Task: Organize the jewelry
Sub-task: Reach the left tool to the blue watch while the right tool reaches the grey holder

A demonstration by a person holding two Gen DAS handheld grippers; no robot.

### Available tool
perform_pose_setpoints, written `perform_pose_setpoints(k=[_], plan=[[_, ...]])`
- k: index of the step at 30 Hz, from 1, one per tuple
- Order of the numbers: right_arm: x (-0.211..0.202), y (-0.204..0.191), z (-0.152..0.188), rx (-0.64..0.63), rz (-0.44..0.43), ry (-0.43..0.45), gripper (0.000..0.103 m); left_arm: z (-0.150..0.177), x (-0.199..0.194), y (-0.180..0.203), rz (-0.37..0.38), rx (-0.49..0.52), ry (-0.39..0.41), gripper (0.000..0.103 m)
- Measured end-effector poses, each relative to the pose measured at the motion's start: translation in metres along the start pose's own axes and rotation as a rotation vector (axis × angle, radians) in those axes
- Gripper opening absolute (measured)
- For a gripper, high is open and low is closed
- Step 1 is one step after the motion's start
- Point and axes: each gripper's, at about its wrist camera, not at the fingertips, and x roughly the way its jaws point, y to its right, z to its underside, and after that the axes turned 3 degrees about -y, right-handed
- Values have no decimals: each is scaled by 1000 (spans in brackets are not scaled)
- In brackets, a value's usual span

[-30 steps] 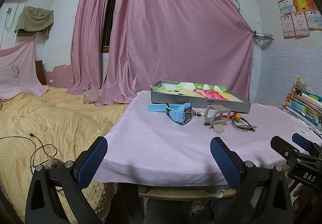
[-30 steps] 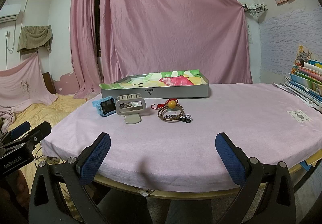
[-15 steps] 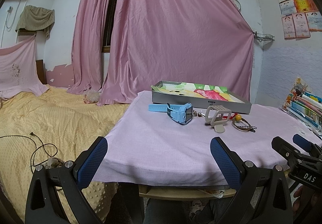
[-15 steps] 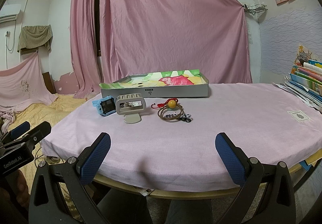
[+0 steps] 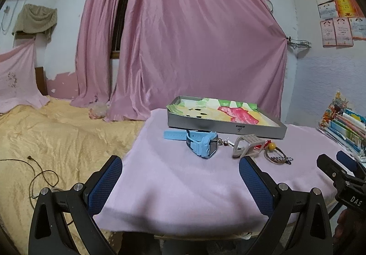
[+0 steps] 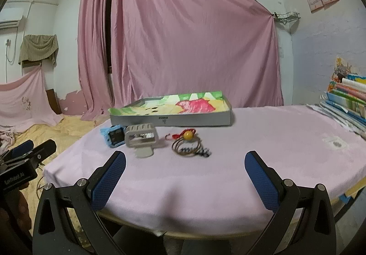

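Pink tablecloth carries chunky blue watch

Black-framed left claw and right claw, blue textured pads, silver screws.

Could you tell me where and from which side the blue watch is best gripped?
Probably the flat strap of the blue watch, which trails left of its case on the tablecloth. Bring the open left claw down from above, jaws across the strap's narrow width; the case looks bulkier.
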Motion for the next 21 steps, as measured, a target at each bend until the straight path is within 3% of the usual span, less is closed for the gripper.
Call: perform_pose_setpoints(k=[10, 14, 19, 21], plan=[[37, 3, -30, -6, -58, -39, 102, -21, 54, -5, 79, 8, -130, 102], [57, -1, -38, 11, -113, -78, 102, -27, 75, -8, 120, 12, -181, 87], [82, -14, -44, -5, -171, -143, 79, -30, 102, -7, 186, 13, -252, 70], [92, -17, -45, 3, -203, -179, 76, -30, 109, -6, 211, 13, -280, 64]])
